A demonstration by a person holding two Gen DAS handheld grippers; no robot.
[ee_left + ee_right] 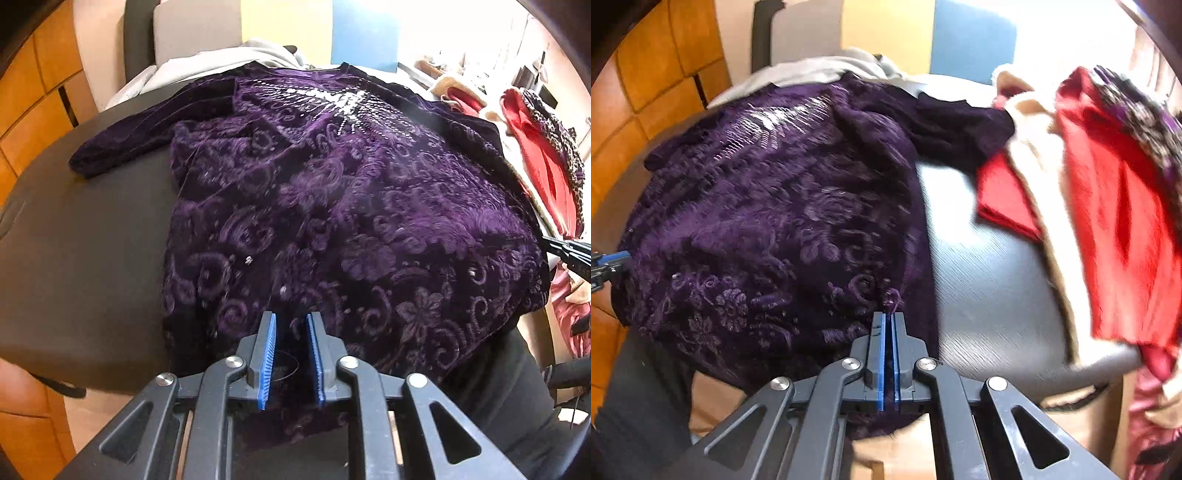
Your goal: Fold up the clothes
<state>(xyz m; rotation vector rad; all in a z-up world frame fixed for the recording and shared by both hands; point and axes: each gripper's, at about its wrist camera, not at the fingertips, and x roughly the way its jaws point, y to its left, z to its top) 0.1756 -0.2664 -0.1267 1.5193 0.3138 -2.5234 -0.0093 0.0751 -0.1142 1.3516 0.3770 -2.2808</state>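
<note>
Your right gripper pinches the near hem of the purple velvet top spread on the dark table; your left gripper hovers parted over the same hem, collar lying far ahead.

The purple top hangs over the table edge, so its hem drops out of sight behind both grippers. The right gripper is closed at a bunch of that fabric; a pinch cannot be confirmed. The pile of clothes is smeared by blur and cut off at the frame's right edge.
</note>
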